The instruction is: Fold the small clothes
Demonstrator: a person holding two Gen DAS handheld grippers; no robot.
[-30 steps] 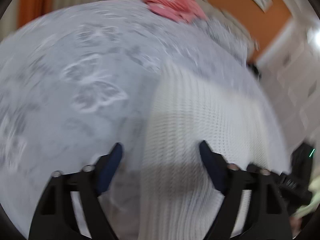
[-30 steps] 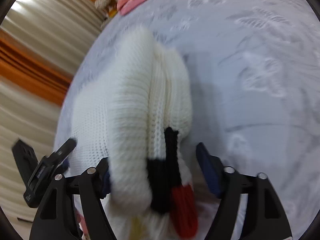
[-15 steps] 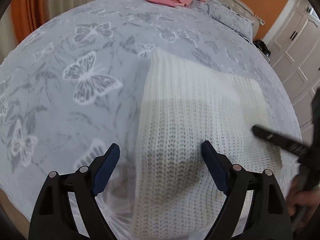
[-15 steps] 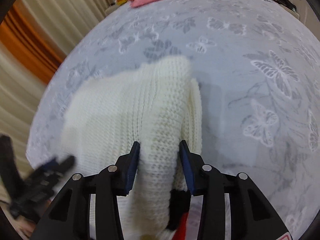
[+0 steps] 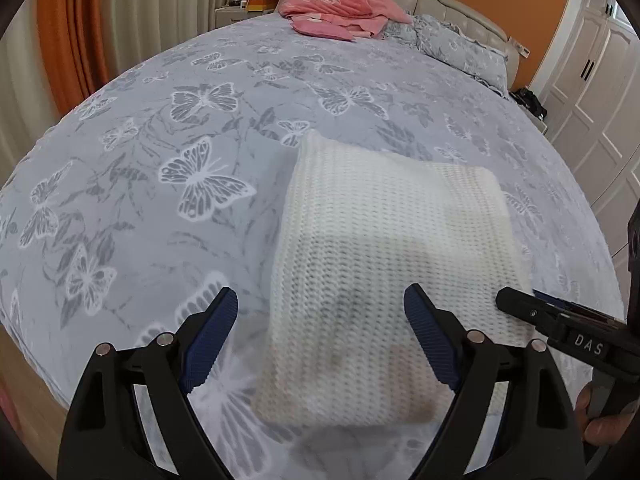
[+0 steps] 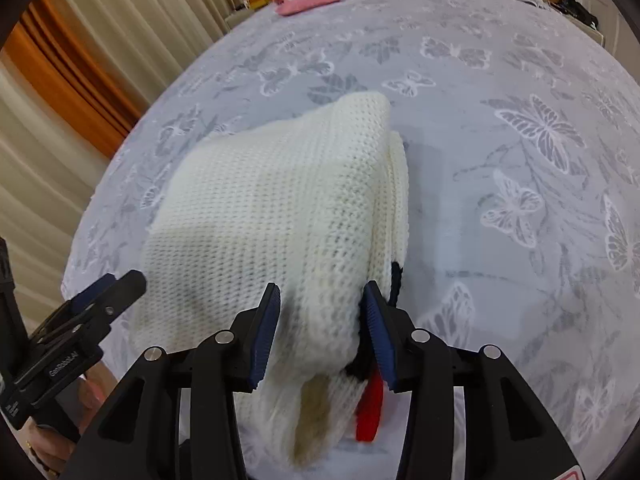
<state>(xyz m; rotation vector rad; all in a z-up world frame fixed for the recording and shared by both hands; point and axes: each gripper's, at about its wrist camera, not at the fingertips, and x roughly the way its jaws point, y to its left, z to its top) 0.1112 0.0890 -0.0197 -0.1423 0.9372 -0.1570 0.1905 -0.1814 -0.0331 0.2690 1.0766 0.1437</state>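
Right tool (image 6: pixel 320 332) is pinching the folded cream knitted sweater's (image 6: pixel 280 216) near edge, jaws easing apart; left tool (image 5: pixel 320 340) is hanging spread wide above it.

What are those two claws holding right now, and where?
The right claw has the near folded edge of the white sweater between its pads, which are easing open. The left claw is wide open around it, gripping nothing.

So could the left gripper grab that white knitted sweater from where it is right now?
Probably yes. The left gripper hangs wide open just above the white sweater, with knit lying between its pads and nothing in the way. The right gripper already pinches the other edge.
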